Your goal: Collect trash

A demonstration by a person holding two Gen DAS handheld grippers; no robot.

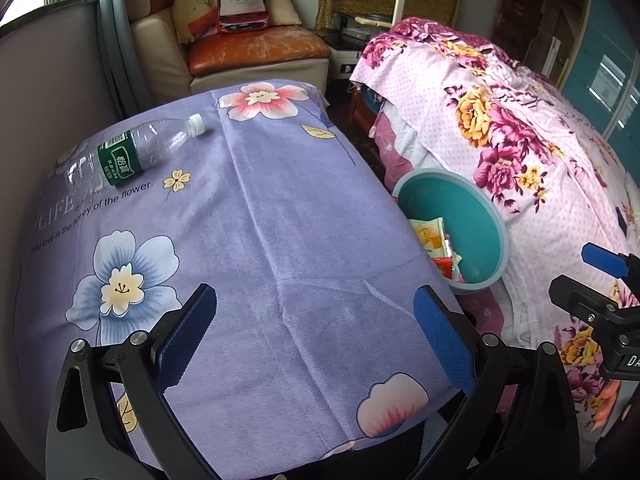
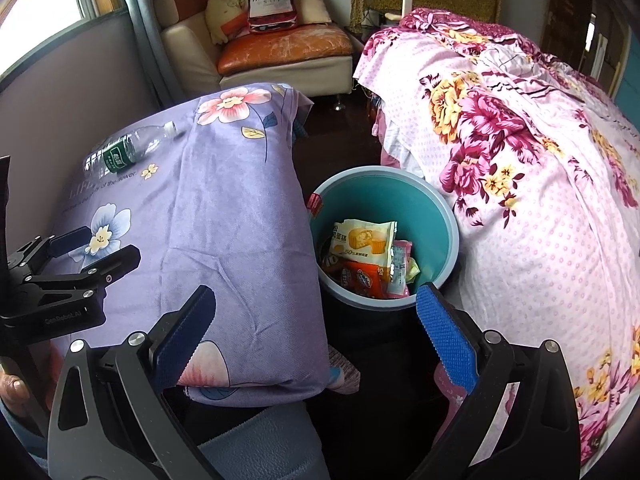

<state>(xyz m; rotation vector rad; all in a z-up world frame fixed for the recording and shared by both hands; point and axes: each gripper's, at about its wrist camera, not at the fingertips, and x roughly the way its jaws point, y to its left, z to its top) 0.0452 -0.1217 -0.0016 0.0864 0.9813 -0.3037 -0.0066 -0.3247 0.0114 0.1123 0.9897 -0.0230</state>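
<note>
Clear plastic, the bottle (image 1: 134,148) lies far-left on the purple cloth (image 1: 280,240), cap pointing away rightward, nearer my empty, spread left tongs (image 1: 316,336) than my right tongs (image 2: 316,336), likewise spread beside the bin (image 2: 450,216).

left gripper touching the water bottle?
Apart. Left wrist view: left gripper is open over bare purple cloth, with the bottle lying far beyond its fingertips.

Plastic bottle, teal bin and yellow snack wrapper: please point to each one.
Plastic bottle (image 1: 120,158), left wrist view, on its green label.
Teal bin (image 2: 432,216), right wrist view, on its inner wall.
Yellow snack wrapper (image 2: 362,240), right wrist view, on its printed front.
</note>
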